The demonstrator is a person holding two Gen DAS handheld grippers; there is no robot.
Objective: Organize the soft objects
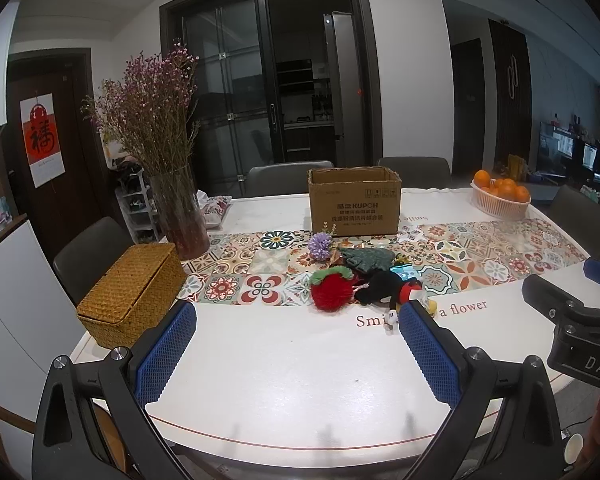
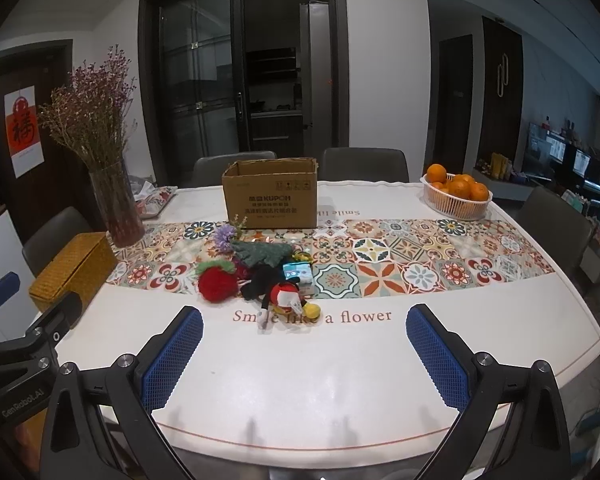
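hovering left claw [image 1: 296, 344], right claw [image 2: 304, 344], both agape

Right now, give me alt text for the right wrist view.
Open right gripper hovers over a white table, facing a heap of soft toys. Behind the heap stands an open cardboard box; a basket of oranges sits far right.

The right gripper [image 2: 304, 344] is hovering wide open, holding nothing, over a white table [image 2: 340, 380], facing a pile of soft toys [image 2: 256, 276] lying before an open cardboard box [image 2: 272, 200].
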